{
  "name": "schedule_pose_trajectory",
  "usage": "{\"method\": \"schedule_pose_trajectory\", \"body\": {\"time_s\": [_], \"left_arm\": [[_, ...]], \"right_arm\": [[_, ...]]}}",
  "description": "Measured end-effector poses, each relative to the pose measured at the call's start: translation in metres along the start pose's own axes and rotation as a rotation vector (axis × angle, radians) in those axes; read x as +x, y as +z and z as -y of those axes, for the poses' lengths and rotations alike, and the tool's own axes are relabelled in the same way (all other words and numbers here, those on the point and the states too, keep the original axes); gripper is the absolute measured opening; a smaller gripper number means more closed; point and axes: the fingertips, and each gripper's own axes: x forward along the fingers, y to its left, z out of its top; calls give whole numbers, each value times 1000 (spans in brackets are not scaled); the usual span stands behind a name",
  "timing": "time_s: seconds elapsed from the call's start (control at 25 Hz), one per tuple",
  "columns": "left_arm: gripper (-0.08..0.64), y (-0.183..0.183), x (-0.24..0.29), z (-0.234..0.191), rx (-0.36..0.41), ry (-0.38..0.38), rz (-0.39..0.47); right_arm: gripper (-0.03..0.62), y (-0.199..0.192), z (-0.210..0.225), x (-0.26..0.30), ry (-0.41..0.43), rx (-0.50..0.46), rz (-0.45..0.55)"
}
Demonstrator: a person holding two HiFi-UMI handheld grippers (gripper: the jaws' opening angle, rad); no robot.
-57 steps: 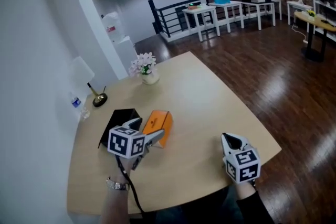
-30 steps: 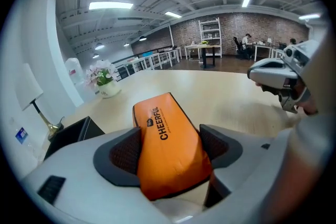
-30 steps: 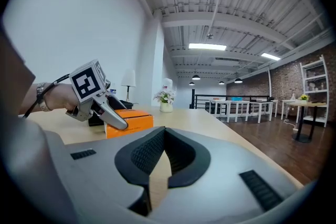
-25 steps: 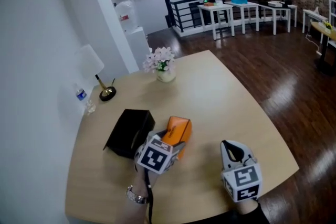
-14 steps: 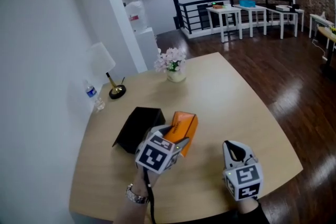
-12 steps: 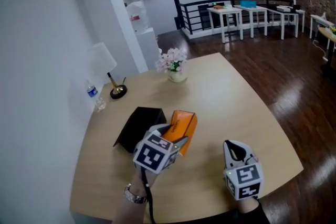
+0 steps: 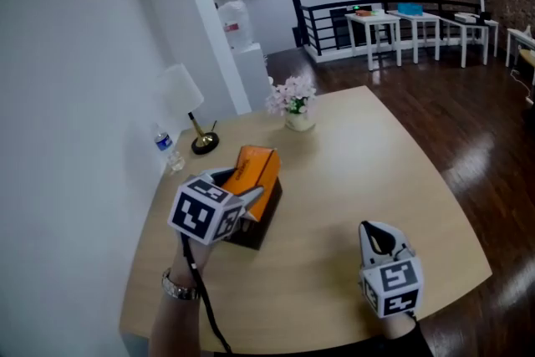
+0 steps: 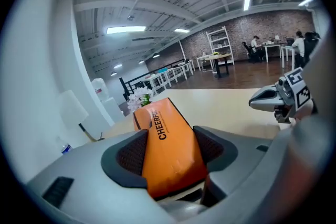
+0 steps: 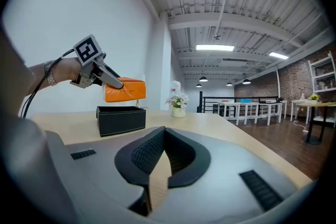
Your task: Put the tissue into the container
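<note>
Tissue pack (image 8: 167, 136) clamped between left hand-held gripper (image 8: 169, 157) jaws.

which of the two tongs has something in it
The left tongs: they are clamped on the orange tissue pack, held above the black box. The right tongs are closed with nothing between them.

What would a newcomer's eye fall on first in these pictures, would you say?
The orange pack, clamped in the left gripper and held above the open black container on the table's left side. Next, the right gripper, shut and empty, by the near edge.
</note>
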Motion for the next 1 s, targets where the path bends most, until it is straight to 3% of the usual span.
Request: {"method": "schedule_pose_trajectory", "body": {"time_s": [0.36, 0.6, 0.8, 1.0], "left_arm": [[285, -52, 20, -45, -49, -30, -103], [285, -66, 42, -42, -91, -86, -106], [285, -88, 59, -30, -79, -115, -166], [328, -108, 69, -27, -71, -77, -174]], "right_arm": [[2, 5, -26, 19, 44, -27, 2], [2, 2, -30, 27, 51, -41, -5], [2, 0, -34, 29, 60, -27, -17], [3, -4, -37, 33, 65, -25, -34]]}}
